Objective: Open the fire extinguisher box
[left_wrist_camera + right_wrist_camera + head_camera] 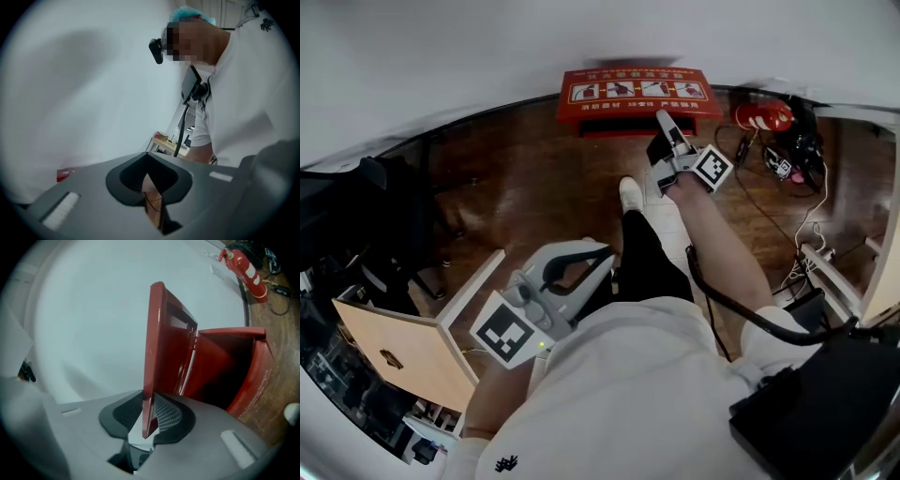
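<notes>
The red fire extinguisher box (637, 94) stands on the wood floor against the white wall. In the head view my right gripper (664, 120) reaches to its front edge. In the right gripper view the red lid (161, 348) stands raised on edge over the open box body (234, 366), and its rim runs down between the jaws of my right gripper (149, 420), which is shut on it. My left gripper (605, 251) hangs near the person's body with its fingertips together and nothing held. In its own view the left gripper (152, 201) shows only a thin slit of floor.
A red fire extinguisher (761, 115) lies on the floor right of the box, among cables (787, 169). A light wooden cabinet door (403, 347) stands open at the left. A black case (811, 412) sits at the lower right. The person's white shoe (630, 194) is behind the right gripper.
</notes>
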Motion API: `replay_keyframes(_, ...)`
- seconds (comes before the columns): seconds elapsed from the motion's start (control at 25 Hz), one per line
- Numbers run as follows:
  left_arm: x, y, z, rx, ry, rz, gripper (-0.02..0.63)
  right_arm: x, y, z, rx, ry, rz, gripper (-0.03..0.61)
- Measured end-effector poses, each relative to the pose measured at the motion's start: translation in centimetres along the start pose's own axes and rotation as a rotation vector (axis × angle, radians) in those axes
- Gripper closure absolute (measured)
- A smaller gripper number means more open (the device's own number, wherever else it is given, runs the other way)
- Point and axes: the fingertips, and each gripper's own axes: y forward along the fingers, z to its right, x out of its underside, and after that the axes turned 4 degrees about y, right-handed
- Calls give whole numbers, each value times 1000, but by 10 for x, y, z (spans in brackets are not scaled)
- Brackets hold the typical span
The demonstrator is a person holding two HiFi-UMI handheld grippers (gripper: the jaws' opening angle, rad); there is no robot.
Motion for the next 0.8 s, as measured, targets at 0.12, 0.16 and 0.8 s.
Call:
replay_keyframes(0.12,-10,7,0,-5,18,17,615,-15,16,-16,-32,15,7,508)
replay_keyframes(0.16,-14,8,-1,-11,19,20,615,-21,22,-22,-44,11,8,510)
replay_keyframes(0.8,-28,-6,-34,-159,-8,42,615,-90,122,-47,-93,-58,5,538)
